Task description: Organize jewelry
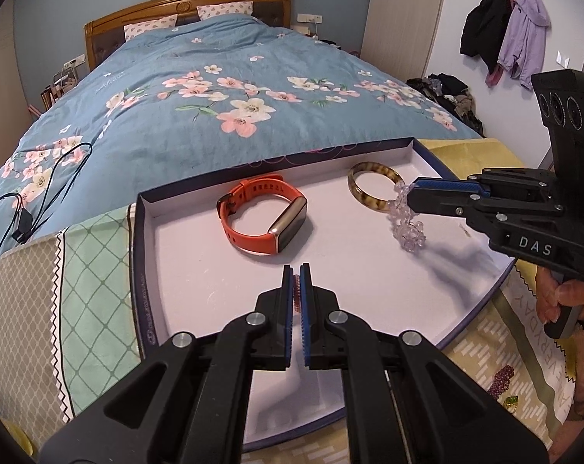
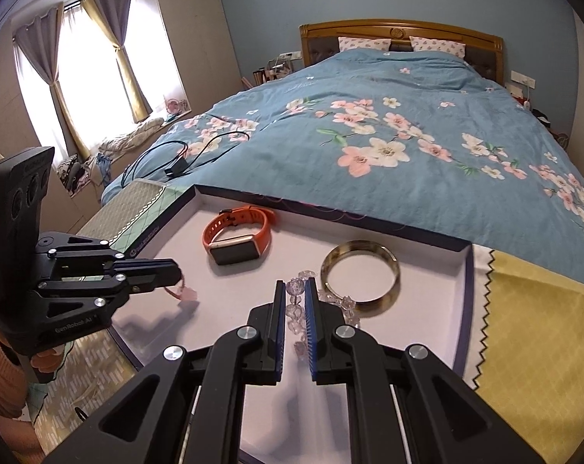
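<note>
Both grippers hang over the open white tray (image 1: 168, 239) at the foot of the bed (image 1: 214, 89), each carrying a piece of jewelry, so the step in hand looks like setting two pieces down beside those already laid out. The right gripper (image 2: 295, 301) has its jaws nearly closed on a clear bead bracelet (image 2: 296, 309); the beads sit pinched between the blue pads, and the rest of the strand droops toward the tray floor, its far loop lying against or just beside the brown mottled bangle (image 1: 373, 185), though which of the two cannot be told. The left gripper (image 1: 297, 290) is clamped fully shut on something thin and pink: from its own camera only a sliver of pink shows between the pads, while the right camera shows a pink cord with small pink stones (image 2: 185, 293) dangling below the jaw tips, just above the tray. An orange smartwatch (image 1: 264, 216) rests in the tray's far left part, well apart from both grippers. The next move probably calls for lowering each piece until it lies on bare tray floor, the clear bracelet kept from tangling with the bangle, then opening the jaws and lifting away without dragging the strands.
</note>
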The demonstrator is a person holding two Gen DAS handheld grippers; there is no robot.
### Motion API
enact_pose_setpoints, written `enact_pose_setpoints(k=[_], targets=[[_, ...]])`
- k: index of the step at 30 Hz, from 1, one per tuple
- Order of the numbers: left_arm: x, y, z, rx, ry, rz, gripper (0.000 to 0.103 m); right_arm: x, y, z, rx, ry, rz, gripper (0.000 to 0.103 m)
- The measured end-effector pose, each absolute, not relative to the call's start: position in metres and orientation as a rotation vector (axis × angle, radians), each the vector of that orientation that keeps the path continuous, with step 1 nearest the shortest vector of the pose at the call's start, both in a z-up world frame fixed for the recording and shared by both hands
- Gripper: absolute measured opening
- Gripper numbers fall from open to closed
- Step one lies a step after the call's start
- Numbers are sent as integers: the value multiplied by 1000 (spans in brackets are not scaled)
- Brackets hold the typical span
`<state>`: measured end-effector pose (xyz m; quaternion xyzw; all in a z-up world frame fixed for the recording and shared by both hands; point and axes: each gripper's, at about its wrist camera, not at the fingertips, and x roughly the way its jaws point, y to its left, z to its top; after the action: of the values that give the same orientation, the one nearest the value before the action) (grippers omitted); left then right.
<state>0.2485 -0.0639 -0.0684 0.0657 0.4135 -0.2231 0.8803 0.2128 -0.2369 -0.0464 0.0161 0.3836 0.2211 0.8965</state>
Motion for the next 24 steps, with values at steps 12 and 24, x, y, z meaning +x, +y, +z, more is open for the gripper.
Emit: enact_pose_setpoints(k=[12,24], targets=[[266,-74,-78,133,881,-442,4,186,-254,-31,121,751,482,33],[248,-62,-54,121,761,-392,47,132,-264,-27,157,728,531,43]])
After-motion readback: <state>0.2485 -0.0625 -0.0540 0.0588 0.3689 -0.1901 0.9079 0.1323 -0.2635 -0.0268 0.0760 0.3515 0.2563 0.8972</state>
